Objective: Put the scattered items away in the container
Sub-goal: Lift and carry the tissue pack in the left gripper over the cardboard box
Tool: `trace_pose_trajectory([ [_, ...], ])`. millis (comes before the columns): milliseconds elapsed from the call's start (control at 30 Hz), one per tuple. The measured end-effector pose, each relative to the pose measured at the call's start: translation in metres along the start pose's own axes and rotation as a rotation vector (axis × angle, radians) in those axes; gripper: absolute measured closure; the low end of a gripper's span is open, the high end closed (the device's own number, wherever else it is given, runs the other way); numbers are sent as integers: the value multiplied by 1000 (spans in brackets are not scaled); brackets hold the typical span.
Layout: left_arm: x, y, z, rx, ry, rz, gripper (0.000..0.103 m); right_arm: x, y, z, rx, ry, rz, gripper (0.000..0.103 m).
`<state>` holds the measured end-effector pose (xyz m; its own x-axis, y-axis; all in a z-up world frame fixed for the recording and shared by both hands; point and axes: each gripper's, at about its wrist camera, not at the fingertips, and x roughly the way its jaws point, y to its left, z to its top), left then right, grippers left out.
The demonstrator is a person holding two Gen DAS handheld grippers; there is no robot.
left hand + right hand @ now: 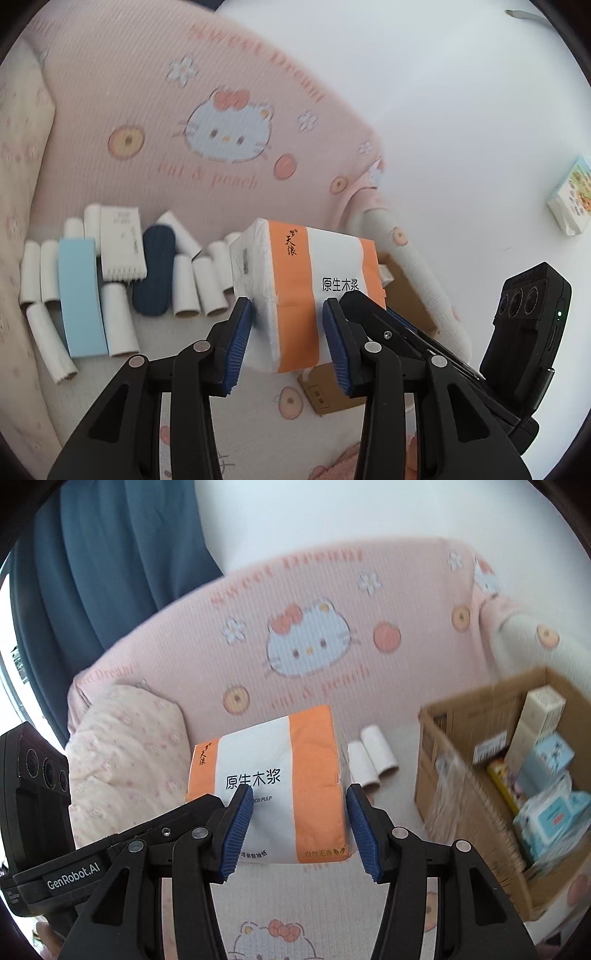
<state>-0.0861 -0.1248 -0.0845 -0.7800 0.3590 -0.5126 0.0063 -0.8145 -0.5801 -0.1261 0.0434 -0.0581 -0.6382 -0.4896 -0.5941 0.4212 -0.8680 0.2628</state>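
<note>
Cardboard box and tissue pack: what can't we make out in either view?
- Cardboard box, right wrist view: right side cut off by the fisheye edge; contents blurred, labels unreadable.
- Same box, left wrist view: mostly hidden behind the tissue pack and the right hand-held gripper.
- Small carton, left wrist view: print too small and blurred to read.

Printed words on the tissue pack, the other gripper and the pink fabric

The orange-and-white plastic-wrapped tissue pack (273,786) between the blue pads reads "原生木浆", with "天浪" on its orange band, "OOD PULP" partly hidden by a pad, and "自然无香" at its near corner. The black left gripper body (74,875), left of the pads, bears "GenRobot.AI". The pink ribbed cat-print fabric (177,110) beyond shows blurred "cat & peach".
</note>
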Motion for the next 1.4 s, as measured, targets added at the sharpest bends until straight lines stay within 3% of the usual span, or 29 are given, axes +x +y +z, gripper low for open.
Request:
trace_pose_trajectory([
  [200,-13,-27,9,46,-35,-1,60,-27,3,18,-26,-57,12,52],
  [500,0,-56,7,79,-41,-1,60,-46,-20,30,-8,-89,27,52],
  [700,40,-77,-1,55,23,-33,60,-48,-54,33,8,-70,-9,52],
  [933,90,-110,-8,29,89,-112,60,-58,-110,38,1,-40,-108,52],
  [1400,201,-180,-11,37,226,-228,60,-80,-226,70,12,20,-255,52],
])
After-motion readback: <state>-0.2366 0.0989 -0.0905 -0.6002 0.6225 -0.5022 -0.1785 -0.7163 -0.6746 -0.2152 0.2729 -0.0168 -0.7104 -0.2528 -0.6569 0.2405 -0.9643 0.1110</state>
